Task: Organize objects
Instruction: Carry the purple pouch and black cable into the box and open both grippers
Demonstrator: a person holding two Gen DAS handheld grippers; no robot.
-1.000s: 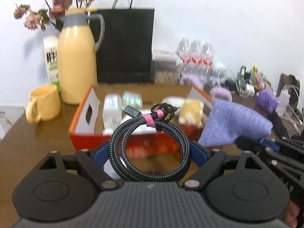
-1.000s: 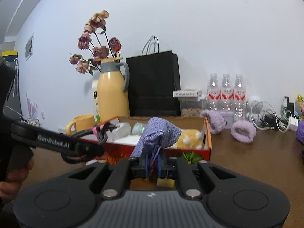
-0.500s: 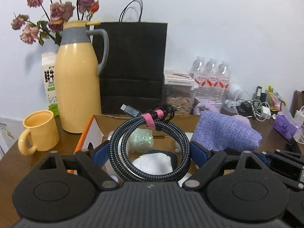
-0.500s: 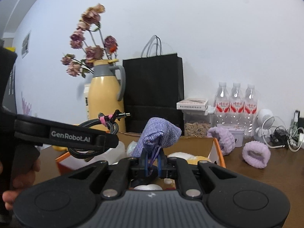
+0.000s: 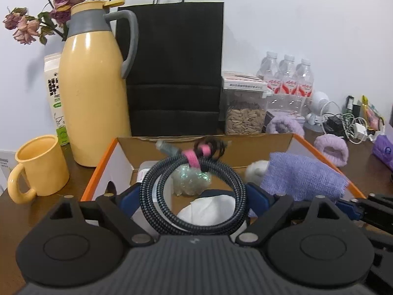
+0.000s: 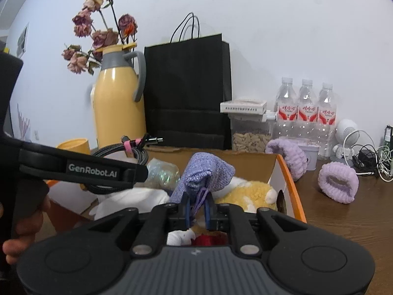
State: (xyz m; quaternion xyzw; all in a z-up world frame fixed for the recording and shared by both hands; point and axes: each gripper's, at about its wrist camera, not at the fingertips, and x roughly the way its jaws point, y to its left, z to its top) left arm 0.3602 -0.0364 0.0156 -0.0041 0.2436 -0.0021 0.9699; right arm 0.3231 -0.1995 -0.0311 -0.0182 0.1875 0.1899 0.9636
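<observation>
Coiled black braided cable [image 5: 194, 196] with its pink strap stands between my left gripper [image 5: 194, 202] pads, whose jaws have just been opening, above the orange-rimmed cardboard box [image 5: 326, 162]. My right gripper [image 6: 197, 206], jaws just parting, has the lilac woven pouch's [image 6: 208, 172] cord between its pads. Beyond the box's far edge, the brown wooden table [image 6: 343, 221] carries a yellow jug [image 5: 93, 93], a black paper bag [image 5: 174, 73] and a white wall [image 6: 270, 24].

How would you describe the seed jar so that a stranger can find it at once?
Find the black bag at the wall. The seed jar stands just to its right, left of three water bottles. It alone is a clear box, half full of pale seeds, with a flat carton on top.
</observation>
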